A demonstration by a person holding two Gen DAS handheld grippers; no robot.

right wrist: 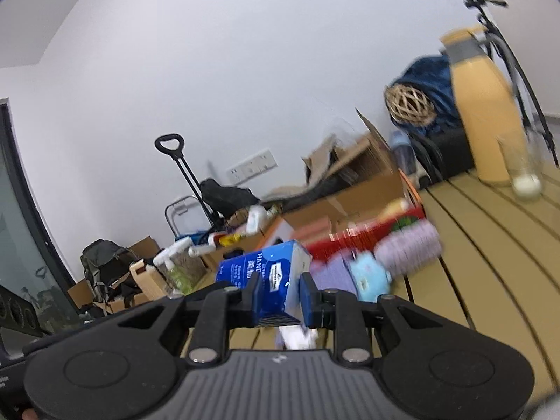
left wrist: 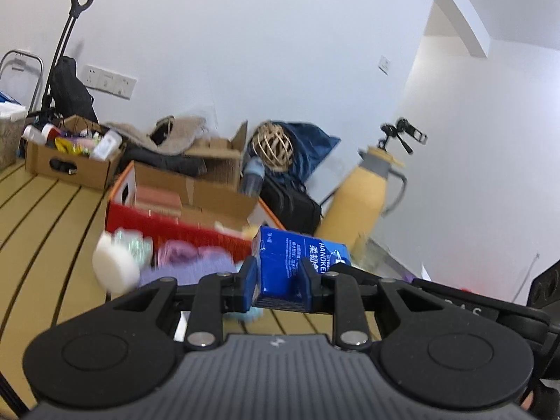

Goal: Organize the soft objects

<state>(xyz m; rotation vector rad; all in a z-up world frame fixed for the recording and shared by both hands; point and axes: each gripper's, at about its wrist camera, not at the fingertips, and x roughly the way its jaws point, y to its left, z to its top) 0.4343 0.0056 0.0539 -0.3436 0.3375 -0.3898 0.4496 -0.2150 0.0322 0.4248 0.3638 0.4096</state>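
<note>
Honestly, both the left gripper and right gripper are clamped on the blue tissue pack, so they'd better move together toward the red box.

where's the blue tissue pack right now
The blue tissue pack is held off the wooden table, gripped at one end by the left tool and at the other by the right tool, in front of the red basket.
</note>
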